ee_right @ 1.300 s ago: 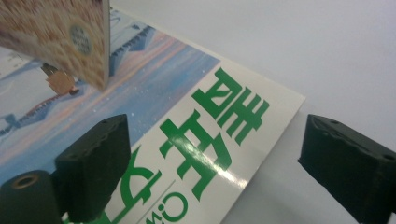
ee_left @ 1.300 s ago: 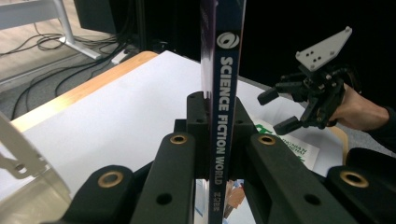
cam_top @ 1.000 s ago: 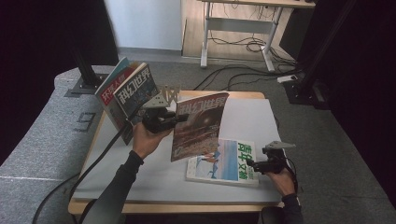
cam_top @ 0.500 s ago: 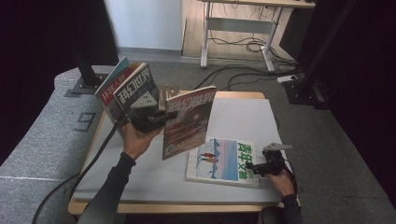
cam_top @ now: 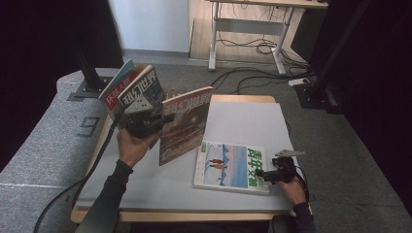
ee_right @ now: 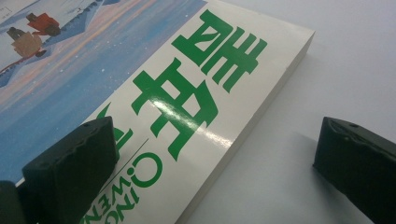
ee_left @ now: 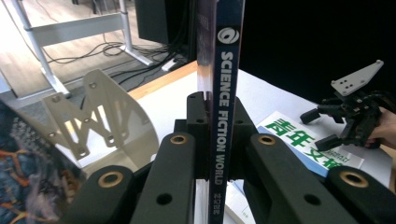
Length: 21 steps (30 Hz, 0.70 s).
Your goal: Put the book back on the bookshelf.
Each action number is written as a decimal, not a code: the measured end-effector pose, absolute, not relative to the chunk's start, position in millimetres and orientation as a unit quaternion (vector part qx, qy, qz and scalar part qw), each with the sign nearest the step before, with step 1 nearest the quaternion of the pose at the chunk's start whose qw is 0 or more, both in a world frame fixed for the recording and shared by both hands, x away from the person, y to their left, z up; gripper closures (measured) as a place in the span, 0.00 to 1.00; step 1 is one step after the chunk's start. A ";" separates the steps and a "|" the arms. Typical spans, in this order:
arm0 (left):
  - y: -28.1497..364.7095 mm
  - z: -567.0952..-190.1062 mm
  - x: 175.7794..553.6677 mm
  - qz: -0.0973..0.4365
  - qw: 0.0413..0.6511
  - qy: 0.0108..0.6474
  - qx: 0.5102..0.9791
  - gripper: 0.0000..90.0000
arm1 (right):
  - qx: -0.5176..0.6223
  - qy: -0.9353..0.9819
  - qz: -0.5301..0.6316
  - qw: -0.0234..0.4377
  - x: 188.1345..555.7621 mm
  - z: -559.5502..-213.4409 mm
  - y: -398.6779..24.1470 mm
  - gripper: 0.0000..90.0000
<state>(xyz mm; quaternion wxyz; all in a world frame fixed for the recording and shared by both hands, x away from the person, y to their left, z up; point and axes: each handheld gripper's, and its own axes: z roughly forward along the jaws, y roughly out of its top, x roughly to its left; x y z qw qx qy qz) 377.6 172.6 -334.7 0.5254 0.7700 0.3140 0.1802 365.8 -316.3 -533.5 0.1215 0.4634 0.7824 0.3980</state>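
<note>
I've got the sci-fi magazine (cam_top: 184, 124) upright, lifted above the table's (cam_top: 243, 121) left half, spine clamped in my left gripper (ee_left: 217, 140) (jaws tight on both sides). Just left of it, two mags (cam_top: 131, 90) lean in the metal rack (ee_left: 100, 112). Rt gripper (ee_right: 212, 158) hangs wide open, jaws straddling the edge of the flat white-and-blue magazine (cam_top: 232, 166) at front right.

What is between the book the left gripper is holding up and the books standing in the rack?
Nothing visible. The left gripper holds the science fiction magazine upright beside the standing books; no object shows in the gap between them.
</note>
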 end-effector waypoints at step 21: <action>213.3 -324.7 367.0 0.215 0.533 0.352 0.739 0.94 | 0.463 0.781 0.402 0.120 365.8 -534.6 -317.3 0.00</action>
